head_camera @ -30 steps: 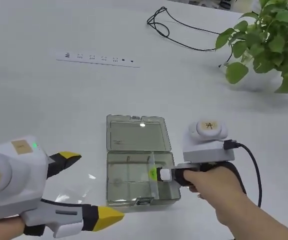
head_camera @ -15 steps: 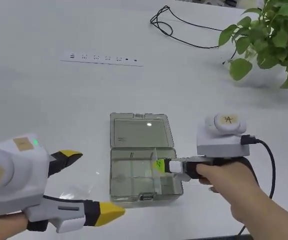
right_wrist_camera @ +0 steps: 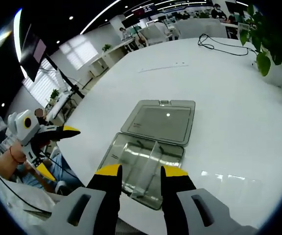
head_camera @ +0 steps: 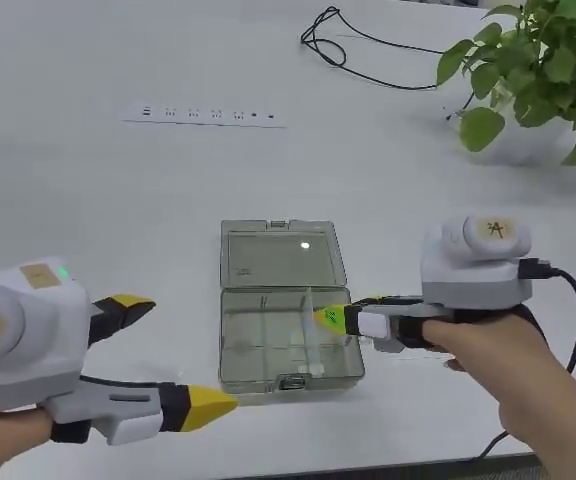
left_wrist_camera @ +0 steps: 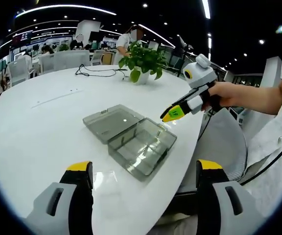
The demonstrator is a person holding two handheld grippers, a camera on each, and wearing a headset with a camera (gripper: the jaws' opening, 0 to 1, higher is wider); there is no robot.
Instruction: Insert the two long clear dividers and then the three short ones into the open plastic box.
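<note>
The open smoky plastic box (head_camera: pixel 236 345) lies mid-table with its lid (head_camera: pixel 283 253) folded flat behind the tray. One long clear divider (head_camera: pixel 308 322) stands in the tray, running front to back. My right gripper (head_camera: pixel 330 318) points left over the tray's right side, just right of that divider; its jaws are narrowly open with nothing visible between them (right_wrist_camera: pixel 141 171). My left gripper (head_camera: pixel 173 352) hovers at the front left of the box, open wide and holding nothing (left_wrist_camera: pixel 143 167). A loose clear divider (left_wrist_camera: pixel 105 178) lies flat on the table by the left gripper.
A white power strip (head_camera: pixel 203 114) lies far back on the table, a coiled black cable (head_camera: pixel 368 50) beyond it. A potted plant (head_camera: pixel 538 60) stands at the back right. The table's front edge (head_camera: pixel 388 462) runs close below the box.
My right gripper has drawn back to the right from the middle of the tray, leaving the long divider standing there. The left gripper has stayed open in about the same place.
</note>
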